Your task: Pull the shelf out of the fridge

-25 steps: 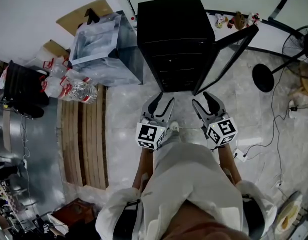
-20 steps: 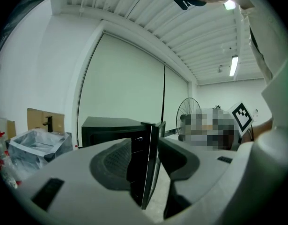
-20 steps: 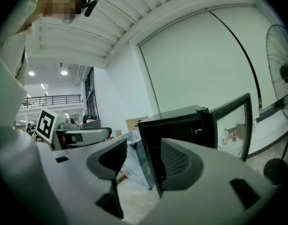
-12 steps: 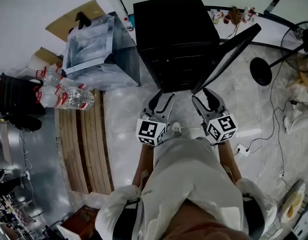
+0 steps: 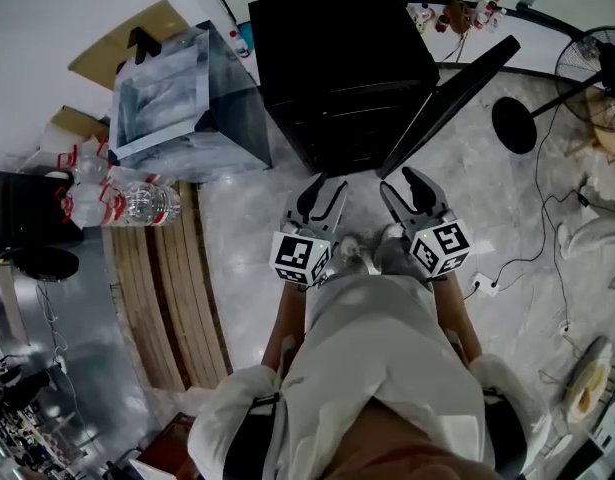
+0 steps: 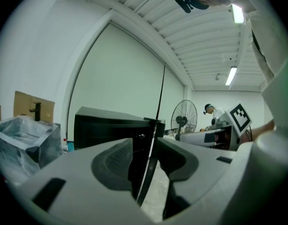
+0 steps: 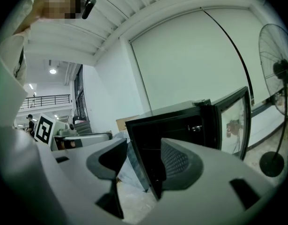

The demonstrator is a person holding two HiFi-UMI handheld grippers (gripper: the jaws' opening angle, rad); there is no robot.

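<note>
marble-look floor [image 5: 507, 208] fills most of the head view. black fridge [image 5: 337, 38] stands on it at top centre. its glass door [image 5: 452, 98] is swung open to the right. inside is dark; the shelf [image 5: 359, 118] shows only as faint level lines and sits fully in the fridge, untouched. a clear plastic bin [image 5: 182, 98] is just left of the fridge. wooden slats [image 5: 172, 288] lie on the floor below the bin. a standing fan [image 5: 592, 63] is at far right, well apart from the fridge. the person, in white sleeves, stands facing the open front. left hand-held gripper [image 5: 322, 186] is held out low before the opening, not touching the fridge. its jaws have just closed to a narrow slit with nothing between them; the door edge shows far beyond the slit in the left gripper view. right hand-held gripper [image 5: 404, 184] is just beside it at the same level, also short of the fridge. its jaws stand moderately apart and hold nothing; the fridge's front corner shows past them in the right gripper view. a pack of water bottles [image 5: 137, 203] lies by the slats. a white power strip [image 5: 484, 286] with its cable lies on the floor at right.
</note>
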